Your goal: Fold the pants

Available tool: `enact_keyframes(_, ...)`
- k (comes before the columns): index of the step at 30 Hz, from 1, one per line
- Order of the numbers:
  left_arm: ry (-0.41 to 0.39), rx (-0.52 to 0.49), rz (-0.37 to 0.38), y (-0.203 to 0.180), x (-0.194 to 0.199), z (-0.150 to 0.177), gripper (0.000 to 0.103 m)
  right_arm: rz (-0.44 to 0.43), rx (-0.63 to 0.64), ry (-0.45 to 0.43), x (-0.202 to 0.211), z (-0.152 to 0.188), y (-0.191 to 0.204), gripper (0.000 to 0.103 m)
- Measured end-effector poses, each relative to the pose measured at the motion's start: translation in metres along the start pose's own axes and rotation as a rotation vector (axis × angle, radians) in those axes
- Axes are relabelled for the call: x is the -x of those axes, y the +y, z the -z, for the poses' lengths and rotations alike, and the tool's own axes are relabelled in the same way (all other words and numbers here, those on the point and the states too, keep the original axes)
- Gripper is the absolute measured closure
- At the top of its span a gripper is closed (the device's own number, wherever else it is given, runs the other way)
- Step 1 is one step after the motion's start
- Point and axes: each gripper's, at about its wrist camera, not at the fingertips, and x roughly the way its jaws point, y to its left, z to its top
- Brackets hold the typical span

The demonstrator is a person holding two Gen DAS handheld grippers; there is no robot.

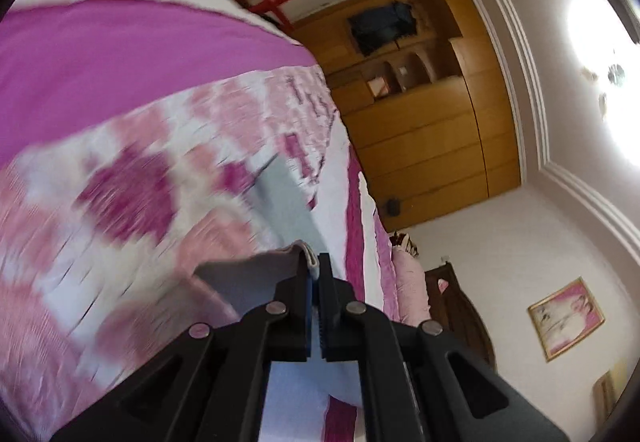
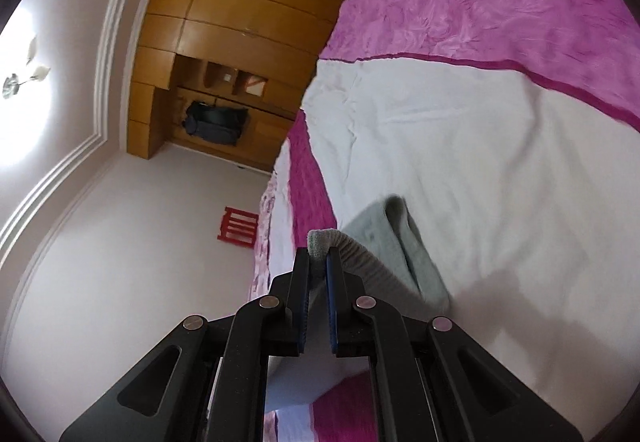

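While both grippers carry the soft pale grey fabric pants [image 2: 400, 242] above the pink-and-white patterned bedspread [image 1: 120, 182], the black left gripper [image 1: 316, 266] is clamped on a thin hem and the black right gripper [image 2: 319, 256] on a ribbed edge. Keep both corners level and taut, so the fold should land square.

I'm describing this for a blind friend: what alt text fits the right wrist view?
The right gripper is shut on a fold of grey pants above a white and pink bedspread. Behind are a wooden wardrobe and a red chair.
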Motion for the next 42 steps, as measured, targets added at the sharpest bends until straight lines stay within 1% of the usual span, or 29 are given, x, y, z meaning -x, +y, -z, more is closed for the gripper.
enact_keyframes(3,0.004,-0.033,-0.002,-0.024,-0.026,-0.02,0.101,0.031,0.049,0.006,-0.027,-0.02,0.009,0.095)
enact_keyframes(6,0.018,-0.089,-0.066,-0.041,-0.065,-0.037,0.101,0.085,0.077,0.023,-0.057,-0.032,0.011,0.095)
enact_keyframes(8,0.035,-0.092,-0.113,-0.044,-0.093,-0.048,0.101,0.113,0.098,0.039,-0.075,-0.04,0.013,0.095)
enact_keyframes(13,0.063,-0.091,-0.204,-0.035,-0.15,-0.072,0.101,0.168,0.186,0.055,-0.111,-0.049,0.02,0.095)
enact_keyframes(16,0.083,-0.101,-0.262,-0.027,-0.178,-0.081,0.101,0.195,0.187,0.063,-0.125,-0.048,0.012,0.095)
enact_keyframes(18,0.081,-0.098,-0.285,-0.022,-0.189,-0.084,0.101,0.215,0.182,0.064,-0.131,-0.048,0.005,0.095)
enact_keyframes(23,0.09,-0.098,-0.27,-0.015,-0.215,-0.091,0.101,0.208,0.146,0.065,-0.13,-0.049,-0.011,0.095)
enact_keyframes(27,0.103,-0.097,-0.268,-0.009,-0.228,-0.093,0.101,0.23,0.165,0.064,-0.137,-0.049,-0.012,0.094)
enact_keyframes(28,0.105,-0.094,-0.26,-0.007,-0.231,-0.095,0.101,0.249,0.176,0.056,-0.14,-0.05,-0.011,0.09)
enact_keyframes(29,0.108,-0.092,-0.246,-0.004,-0.235,-0.097,0.101,0.269,0.177,0.044,-0.142,-0.052,-0.01,0.078)
enact_keyframes(30,0.113,-0.09,-0.24,-0.002,-0.239,-0.099,0.101,0.309,0.169,0.008,-0.141,-0.053,-0.011,0.069)
enact_keyframes(32,0.149,-0.087,-0.243,0.003,-0.251,-0.104,0.101,0.354,0.127,-0.052,-0.134,-0.057,-0.021,0.02)
enact_keyframes(33,0.17,-0.089,-0.252,0.005,-0.257,-0.107,0.1,0.342,0.094,-0.073,-0.129,-0.059,-0.028,0.017)
enact_keyframes(34,0.178,-0.086,-0.273,0.008,-0.26,-0.113,0.099,0.316,0.071,-0.084,-0.126,-0.06,-0.033,0.017)
enact_keyframes(35,0.166,-0.075,-0.273,0.01,-0.259,-0.118,0.093,0.29,0.048,-0.087,-0.122,-0.062,-0.039,0.017)
enact_keyframes(36,0.144,-0.055,-0.253,0.013,-0.255,-0.123,0.069,0.274,0.032,-0.085,-0.12,-0.063,-0.042,0.017)
enact_keyframes(37,0.106,-0.029,-0.21,0.017,-0.246,-0.13,0.052,0.263,0.023,-0.083,-0.117,-0.063,-0.044,0.017)
enact_keyframes(38,0.06,-0.017,-0.165,0.02,-0.234,-0.133,0.028,0.263,0.028,-0.078,-0.115,-0.062,-0.045,0.017)
enact_keyframes(39,0.02,-0.024,-0.134,0.022,-0.222,-0.133,0.024,0.277,0.041,-0.068,-0.115,-0.06,-0.044,0.017)
enact_keyframes(40,-0.002,-0.043,-0.108,0.024,-0.205,-0.13,0.024,0.296,0.06,-0.058,-0.115,-0.055,-0.043,0.018)
enact_keyframes(41,0.01,-0.051,-0.099,0.027,-0.197,-0.126,0.024,0.316,0.086,-0.051,-0.114,-0.05,-0.041,0.018)
enact_keyframes(42,0.039,-0.052,-0.089,0.03,-0.188,-0.118,0.024,0.336,0.108,-0.046,-0.115,-0.045,-0.038,0.018)
